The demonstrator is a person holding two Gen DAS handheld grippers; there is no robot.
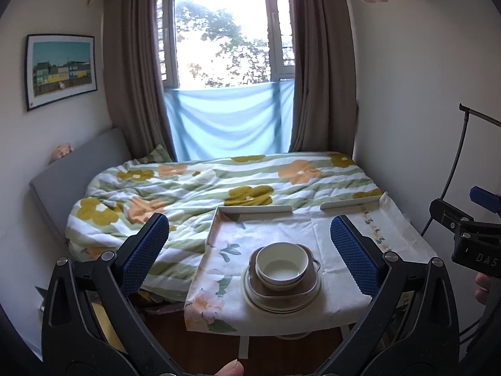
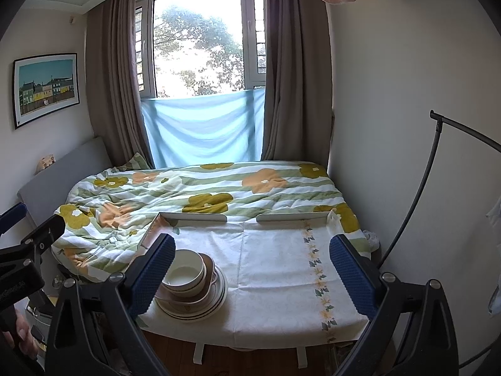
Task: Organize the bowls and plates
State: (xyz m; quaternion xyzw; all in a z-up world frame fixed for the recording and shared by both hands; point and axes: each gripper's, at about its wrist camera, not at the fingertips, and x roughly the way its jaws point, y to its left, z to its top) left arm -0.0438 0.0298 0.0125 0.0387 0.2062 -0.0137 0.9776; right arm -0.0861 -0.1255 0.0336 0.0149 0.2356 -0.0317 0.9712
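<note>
A stack of dishes stands on the small table (image 1: 328, 235) with a floral cloth. A white bowl (image 1: 281, 265) sits on top, on a brown square dish (image 1: 300, 285), on round striped plates (image 1: 281, 304). In the right wrist view the bowl (image 2: 184, 274) and plates (image 2: 203, 307) stand at the table's (image 2: 275, 266) front left. My left gripper (image 1: 249, 250) is open and empty, held back from the stack. My right gripper (image 2: 252, 269) is open and empty, to the right of the stack. The right gripper's body also shows in the left wrist view (image 1: 469, 235).
A bed with a flowered duvet (image 1: 219, 185) lies behind the table, under a curtained window (image 1: 225, 31). The table has a raised white rim (image 1: 253, 209) at the back. A black curved stand (image 2: 438, 172) rises at the right wall. Wooden floor (image 2: 250, 360) lies below.
</note>
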